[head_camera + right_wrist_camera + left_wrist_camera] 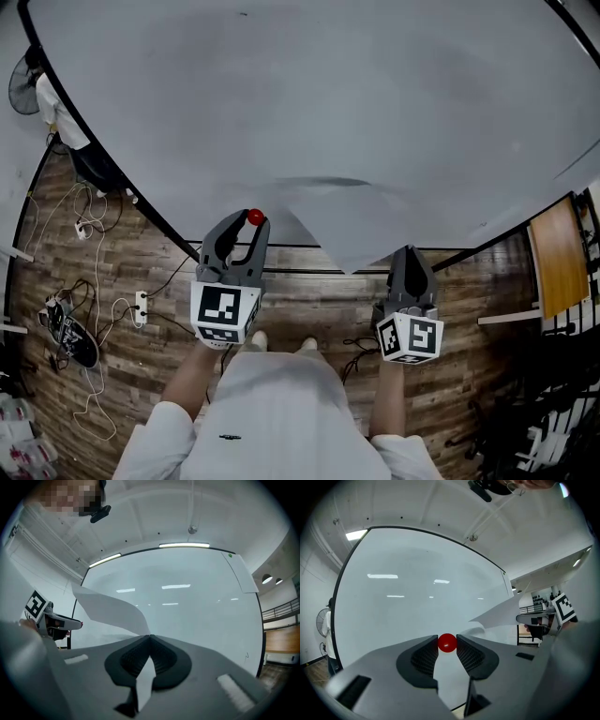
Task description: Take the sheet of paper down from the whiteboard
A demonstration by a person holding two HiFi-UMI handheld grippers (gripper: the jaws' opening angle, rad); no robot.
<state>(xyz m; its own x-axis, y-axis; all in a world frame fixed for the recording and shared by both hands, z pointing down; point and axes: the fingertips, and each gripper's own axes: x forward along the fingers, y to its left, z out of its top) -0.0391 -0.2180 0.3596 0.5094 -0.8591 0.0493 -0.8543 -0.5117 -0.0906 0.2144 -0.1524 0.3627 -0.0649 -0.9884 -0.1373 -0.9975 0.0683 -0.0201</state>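
Your white shirt (272, 412) sits nearest the lens at the bottom of the head view. Both forearms reach out from it toward the whiteboard (309, 84).

1. Far left: a power strip (141, 307) and loose cables lie on the wood-plank floor (309, 300), well clear of the work.

2. Left gripper (249, 225): it stands at the whiteboard's lower edge. Its grey jaws are closed on a small, glossy red ball (447, 642), pinched between the tips of the ribbed pads. Treat the ball as a magnet; that is a judgement from its place at the board.

3. Sheet of paper (323, 220): thin, matte and pale, it lies at the whiteboard's lower edge, just right of the left gripper. It bows away from the glossy board, and one corner tapers down past the lower edge.

4. Right gripper (410, 253): its jaws are fully together on that corner. In the right gripper view the paper passes between the pads and sweeps up and to the left.

Key relation: the sheet lies between your two grippers, up and left of the right one. Its long axis appears to run along the board's lower edge, though the curl leaves this uncertain. Only the right hand has the sheet; the left is occupied. Whether the upper edge clings to the board cannot be told, so you would draw the right gripper away from the board gently.
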